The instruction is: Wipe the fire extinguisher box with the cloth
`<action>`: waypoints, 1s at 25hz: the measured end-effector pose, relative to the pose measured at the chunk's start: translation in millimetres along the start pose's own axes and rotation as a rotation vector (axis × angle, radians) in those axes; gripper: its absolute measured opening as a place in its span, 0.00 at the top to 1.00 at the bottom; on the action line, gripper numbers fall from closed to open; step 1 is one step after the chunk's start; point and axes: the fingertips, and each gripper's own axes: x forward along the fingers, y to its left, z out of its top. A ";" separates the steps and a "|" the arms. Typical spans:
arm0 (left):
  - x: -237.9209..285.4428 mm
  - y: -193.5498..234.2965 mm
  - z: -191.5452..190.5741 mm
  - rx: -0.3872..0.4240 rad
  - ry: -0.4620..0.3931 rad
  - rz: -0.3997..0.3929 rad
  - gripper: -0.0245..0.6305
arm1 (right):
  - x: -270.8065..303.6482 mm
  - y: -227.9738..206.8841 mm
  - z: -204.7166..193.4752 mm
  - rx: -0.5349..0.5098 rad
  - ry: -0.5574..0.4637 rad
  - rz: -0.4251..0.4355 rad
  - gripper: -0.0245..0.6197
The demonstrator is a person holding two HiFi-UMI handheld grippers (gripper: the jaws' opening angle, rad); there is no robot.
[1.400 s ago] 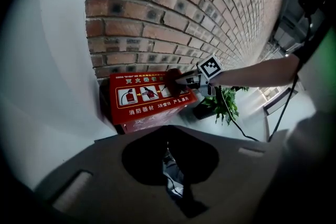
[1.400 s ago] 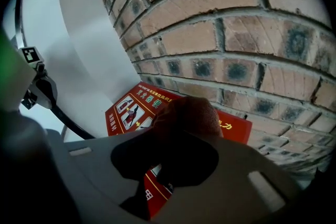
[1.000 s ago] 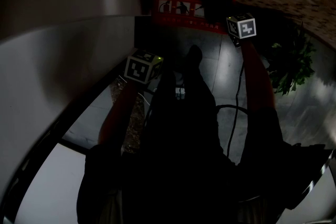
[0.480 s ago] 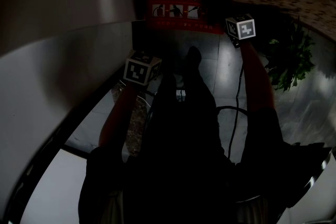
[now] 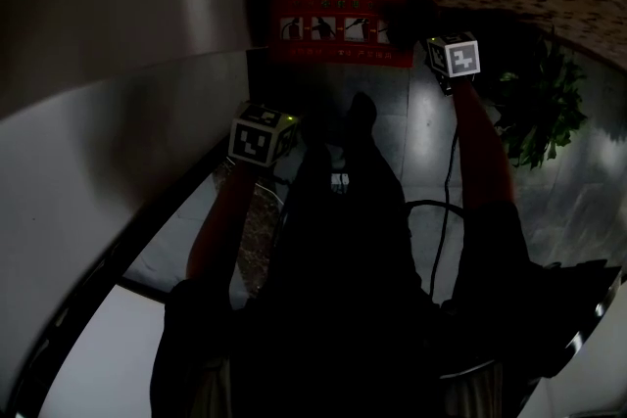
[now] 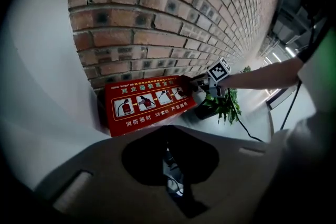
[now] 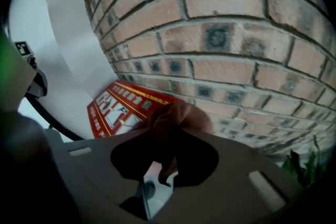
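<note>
The fire extinguisher box, red with a white-printed instruction label, sits low against the foot of the brick wall, with a pale curved panel on one side and a potted plant on the other. The cloth, a reddish-brown wad, lies at the box's end nearest the plant, seemingly pressed against its face. The right gripper has its jaws closed on this wad, pinching only a small fold while the rest bulges out ahead. The left gripper hangs well back from the box with its jaws drawn together on nothing. The main risk, as I judge it, is that so slim a pinch lets the cloth drag free once it is swept across the label. A bunched wad would also clean only a narrow band, and it might catch on the rough brick just behind the box. The cable trailing from the right arm could snag near the plant on a long stroke. The head view is too dark to show the cloth at all, giving only both outstretched arms and the dim label. The right gripper view alone shows the grip. The left gripper view alone shows the whole label, well lit, with the other gripper at its corner.
</note>
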 end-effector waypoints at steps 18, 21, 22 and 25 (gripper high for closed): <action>-56.9 20.1 -10.3 -0.124 -0.044 0.130 0.96 | 24.0 137.7 142.0 -0.334 -0.134 0.303 0.85; -52.6 31.5 -23.3 -0.146 -0.038 0.106 0.96 | 42.4 180.0 148.5 -0.386 -0.126 0.342 0.84; -49.9 37.1 -26.3 -0.147 -0.036 0.096 0.96 | 50.3 191.9 149.6 -0.404 -0.118 0.347 0.84; -42.6 52.3 -37.1 -0.143 -0.025 0.063 0.96 | 74.7 228.0 152.4 -0.404 -0.108 0.377 0.84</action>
